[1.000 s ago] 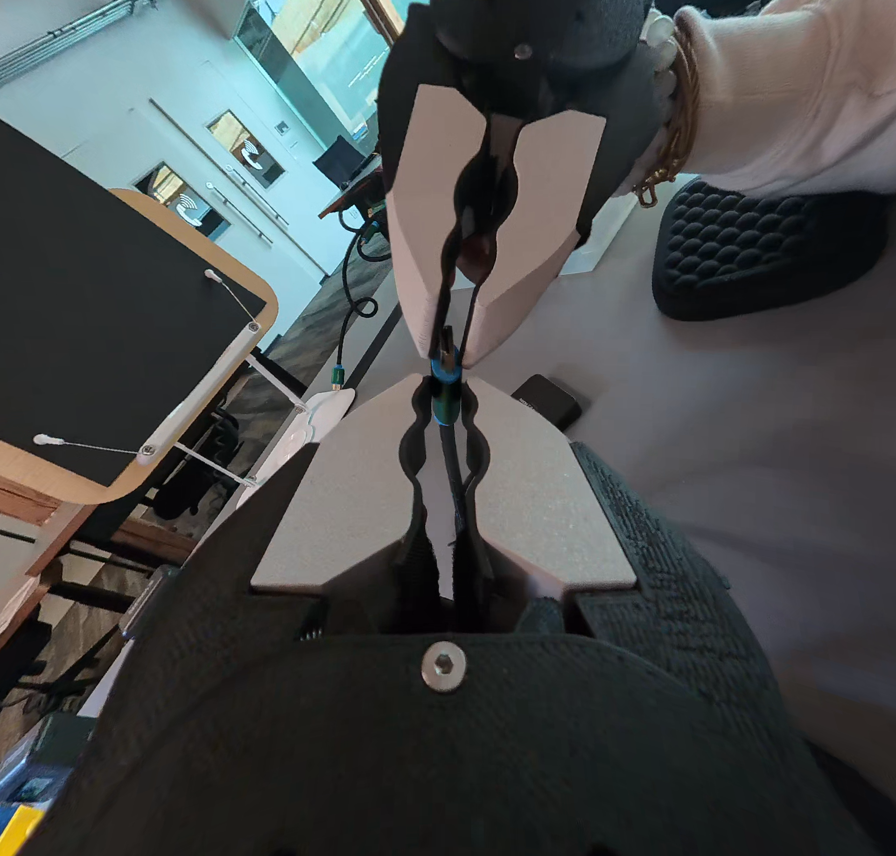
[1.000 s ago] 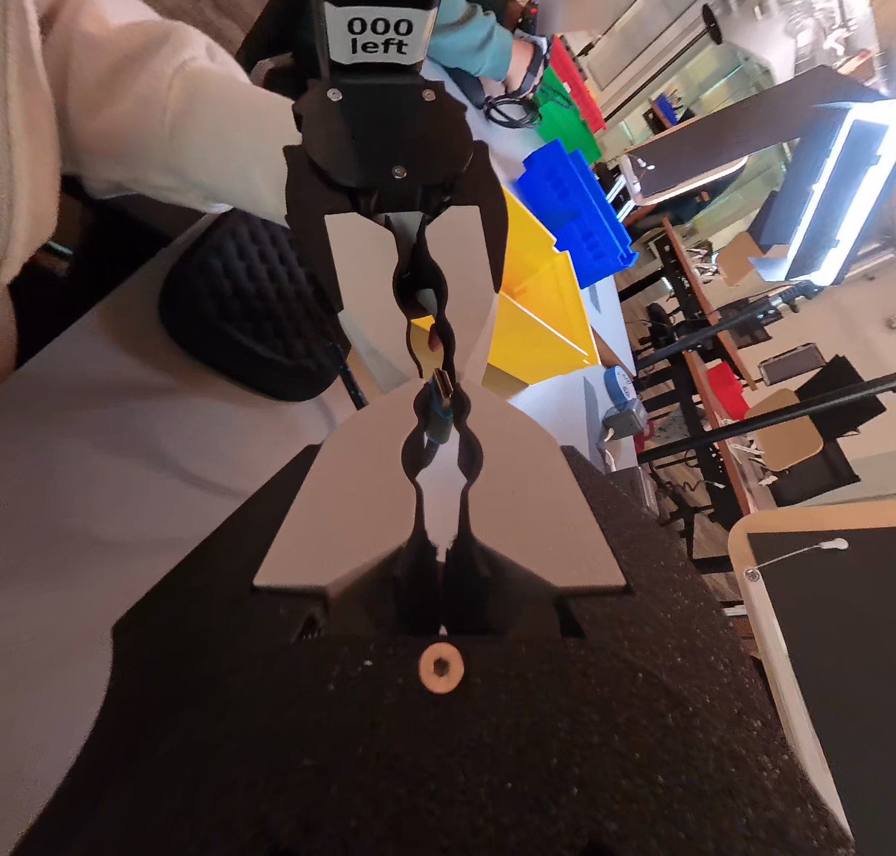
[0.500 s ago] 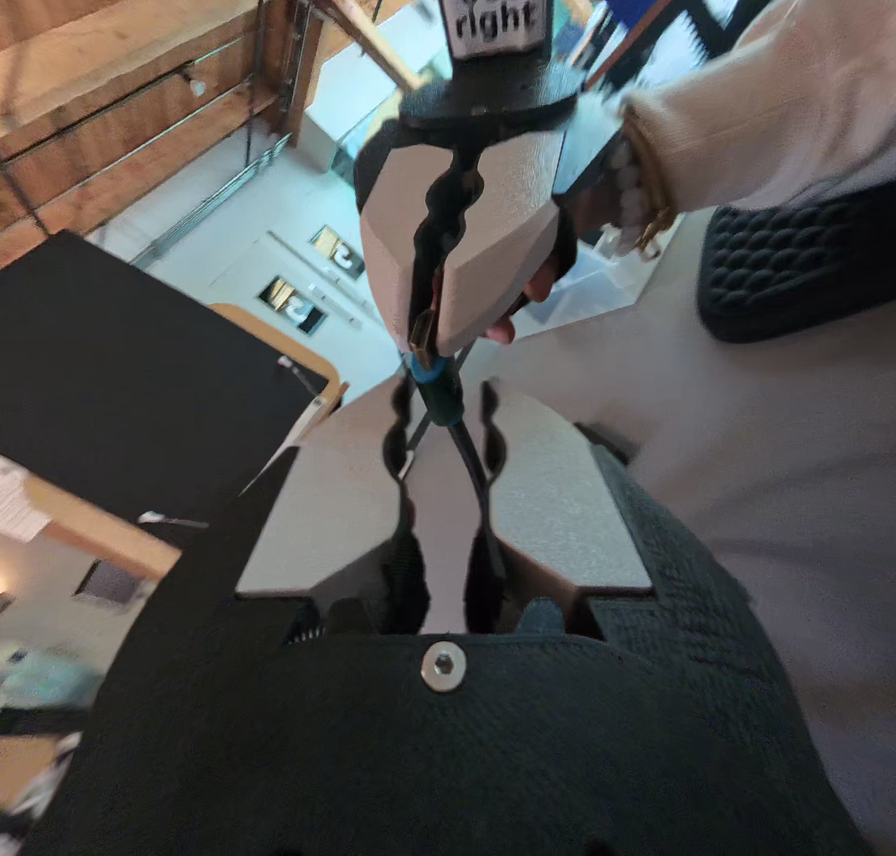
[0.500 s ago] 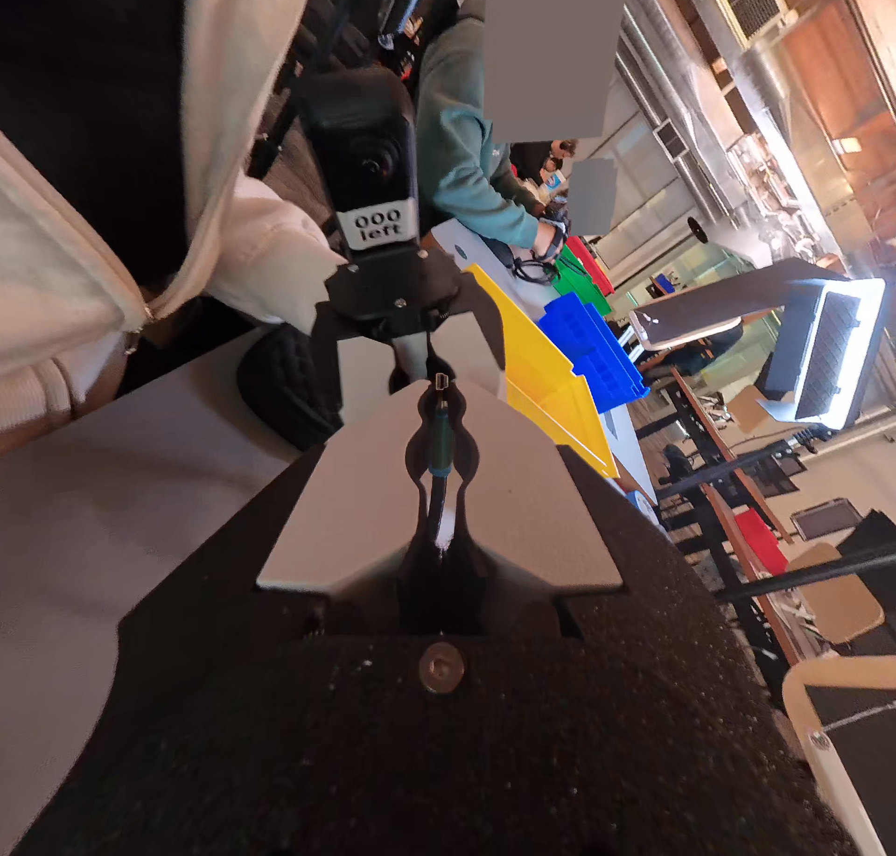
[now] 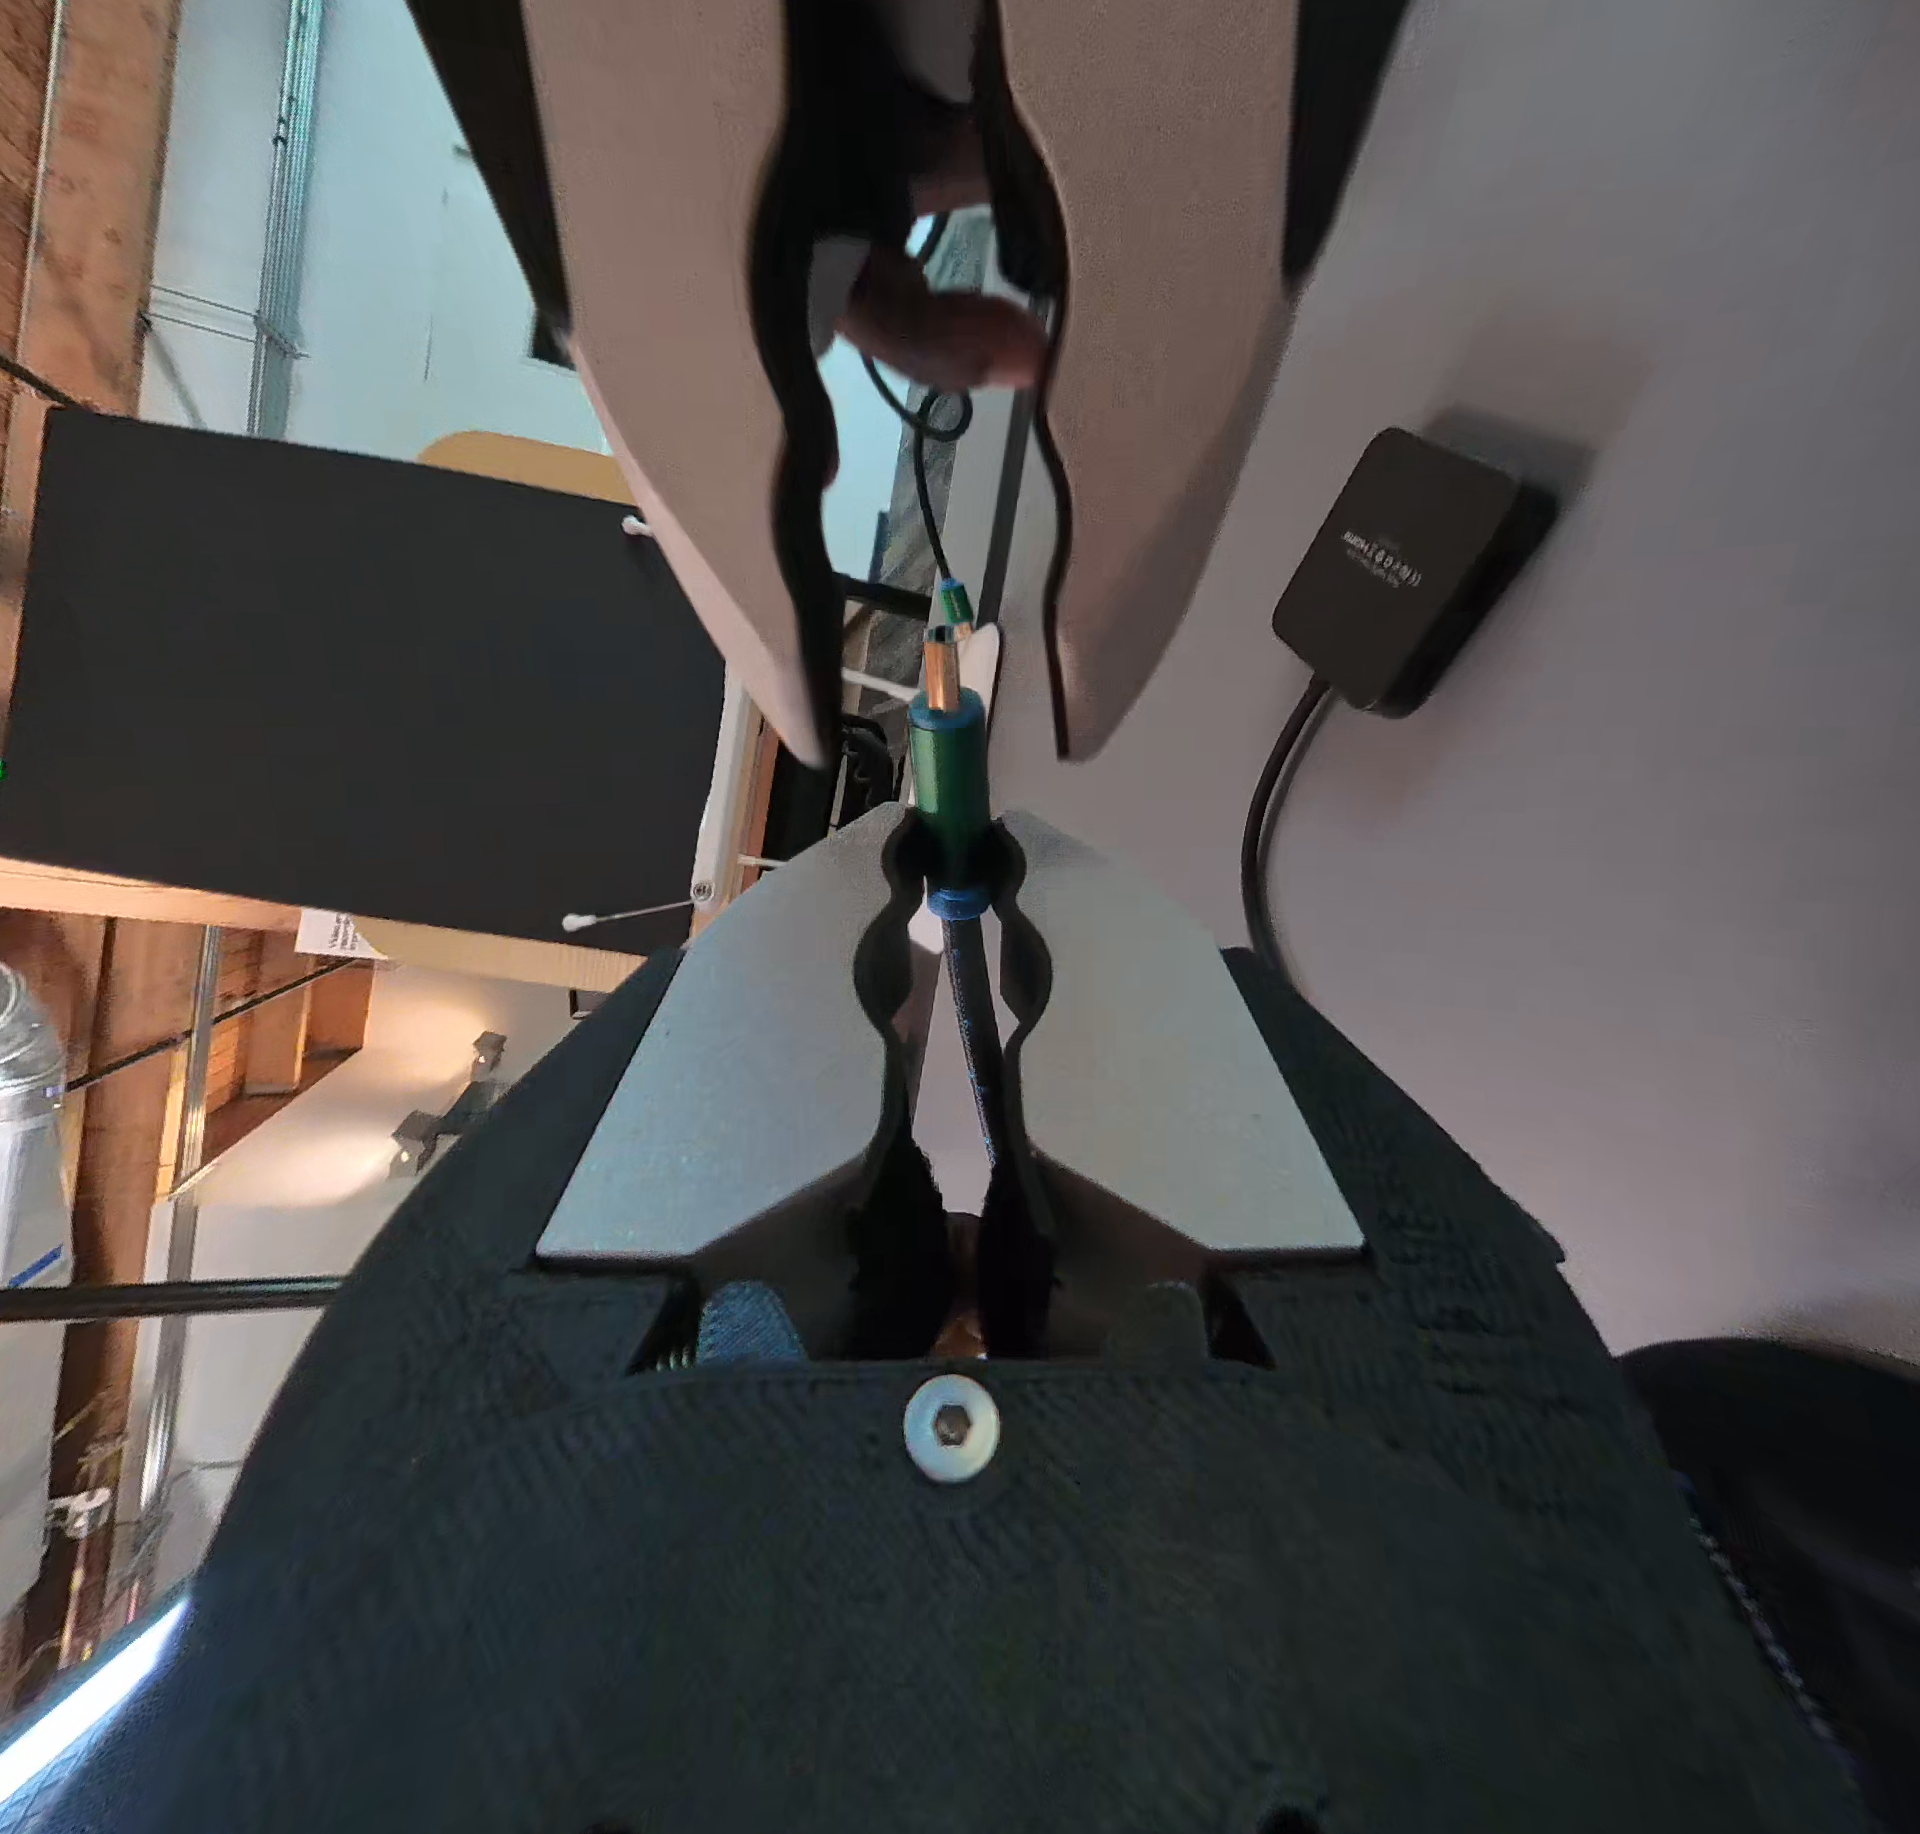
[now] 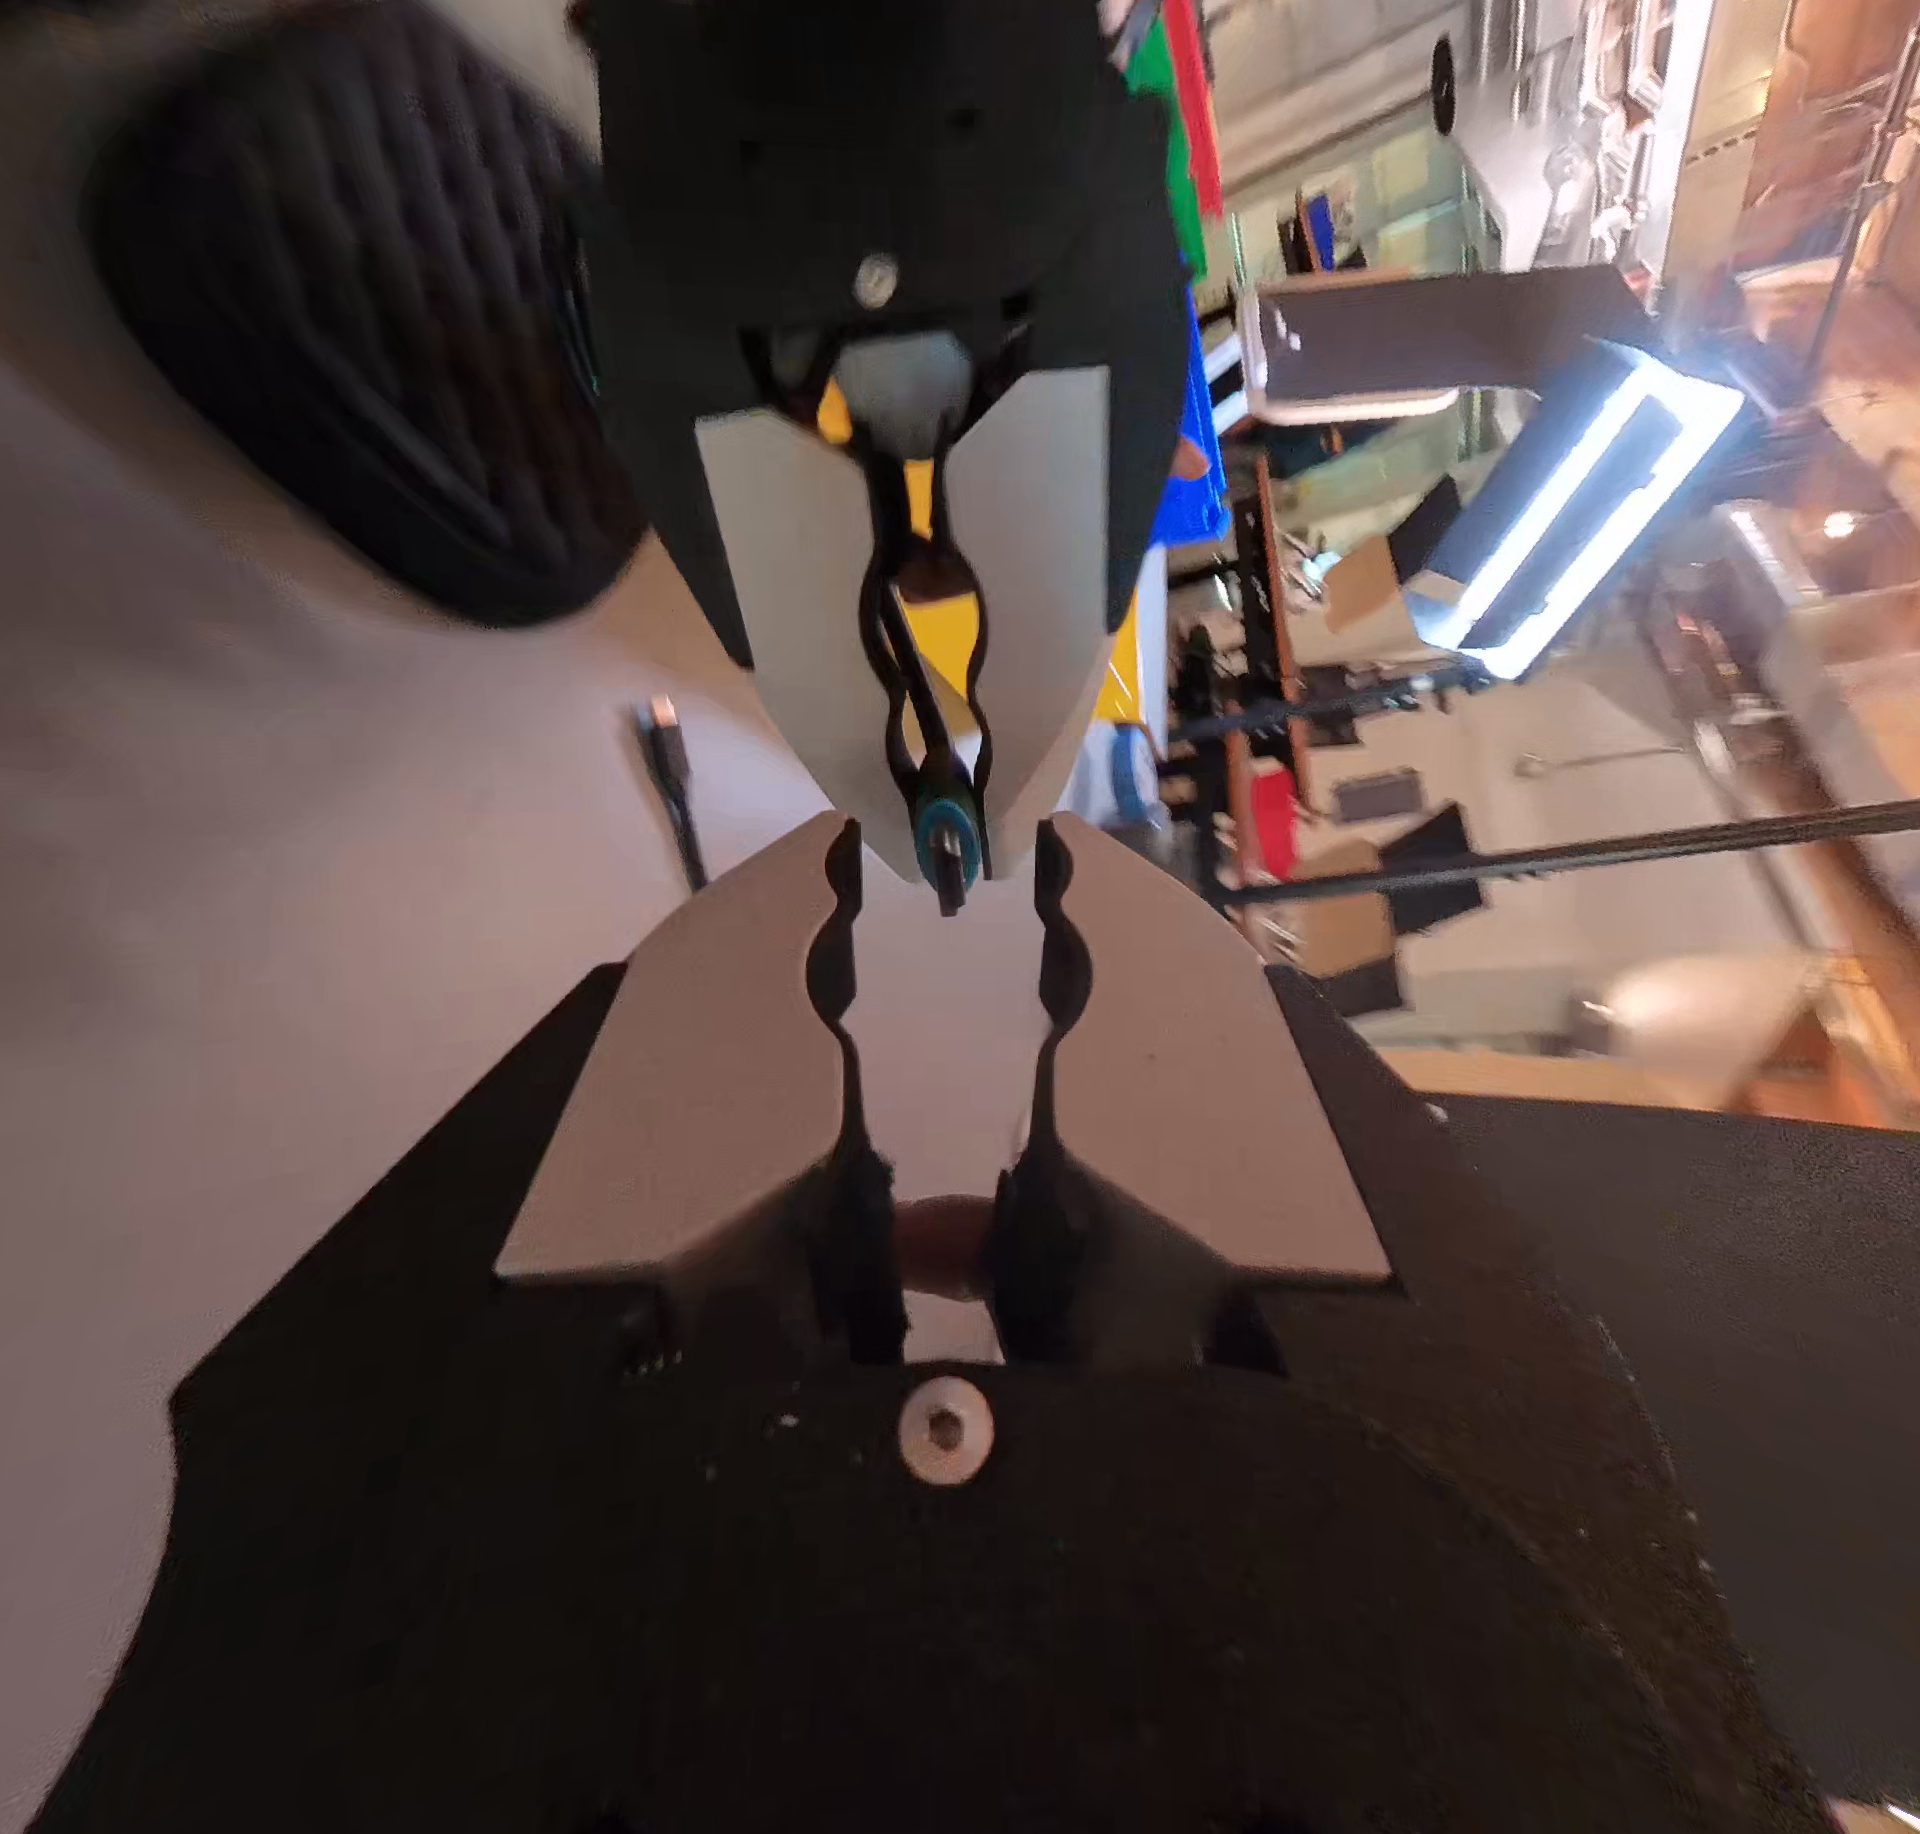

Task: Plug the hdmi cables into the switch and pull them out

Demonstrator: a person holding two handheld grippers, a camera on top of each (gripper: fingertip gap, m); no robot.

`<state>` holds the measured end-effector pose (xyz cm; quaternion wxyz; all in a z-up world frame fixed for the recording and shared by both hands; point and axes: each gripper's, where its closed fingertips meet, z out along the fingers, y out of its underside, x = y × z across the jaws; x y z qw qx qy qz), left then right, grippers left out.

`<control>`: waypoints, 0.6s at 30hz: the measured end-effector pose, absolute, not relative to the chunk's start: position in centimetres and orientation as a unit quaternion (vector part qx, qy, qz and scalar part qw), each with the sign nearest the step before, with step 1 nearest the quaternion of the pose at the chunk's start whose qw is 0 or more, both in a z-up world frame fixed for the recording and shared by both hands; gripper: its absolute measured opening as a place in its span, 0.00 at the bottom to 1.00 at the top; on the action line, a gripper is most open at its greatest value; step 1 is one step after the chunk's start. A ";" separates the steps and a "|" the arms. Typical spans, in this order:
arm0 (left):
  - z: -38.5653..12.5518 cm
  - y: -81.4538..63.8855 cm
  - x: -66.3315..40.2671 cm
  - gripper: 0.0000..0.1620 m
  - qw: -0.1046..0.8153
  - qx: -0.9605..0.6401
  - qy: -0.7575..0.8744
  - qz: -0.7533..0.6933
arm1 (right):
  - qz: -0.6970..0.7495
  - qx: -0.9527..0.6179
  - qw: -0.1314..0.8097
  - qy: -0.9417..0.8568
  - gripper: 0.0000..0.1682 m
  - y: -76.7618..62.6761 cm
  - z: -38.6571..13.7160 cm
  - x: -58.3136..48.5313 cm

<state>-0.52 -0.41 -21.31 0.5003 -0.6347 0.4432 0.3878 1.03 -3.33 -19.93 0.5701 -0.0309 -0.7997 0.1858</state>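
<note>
My left gripper (image 5: 951,828) is shut on a green HDMI plug (image 5: 943,776). The plug's gold tip points away from me and its black cable runs back between the fingers. My right gripper (image 5: 945,745) faces it from above, open, with its fingertips on either side of the plug tip and apart from it. In the right wrist view my right gripper (image 6: 945,839) is open and empty, and the left gripper (image 6: 948,854) holds the plug (image 6: 945,844) just in front of it. The black switch (image 5: 1403,569) lies on the white table (image 5: 1662,849) to the right, its own lead trailing back.
A loose black cable end (image 6: 665,735) lies on the table to the left. A black textured pad (image 6: 343,309) sits beyond it. A second green plug (image 5: 954,600) hangs off the far table edge. Coloured bins (image 6: 1174,153) and a black panel (image 5: 343,662) stand past the table.
Half a second ago my right gripper was shut on the plug and my left was open. Now the left is shut on it and the right has opened and let go.
</note>
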 end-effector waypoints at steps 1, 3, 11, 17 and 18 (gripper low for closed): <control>-21.3 -0.4 -0.2 0.07 0.504 -0.635 0.444 0.383 | 0.135 -0.022 0.585 -0.800 0.15 -2.9 -20.2 0.6; -21.5 -0.5 -0.2 0.07 0.497 -0.640 0.445 0.380 | 0.083 -0.005 0.603 -0.793 0.07 -2.5 -20.4 0.2; -19.1 -2.7 0.7 0.16 0.609 -0.662 0.404 0.168 | 0.229 -0.027 0.584 -0.778 0.07 -2.2 -19.7 1.7; -19.8 -2.7 2.2 0.12 0.595 -0.658 0.448 0.113 | 0.291 -0.012 0.579 -0.762 0.07 -3.6 -18.9 2.1; -20.0 -2.5 2.3 0.11 0.589 -0.655 0.457 0.123 | 0.298 -0.012 0.577 -0.760 0.07 -3.7 -19.0 2.2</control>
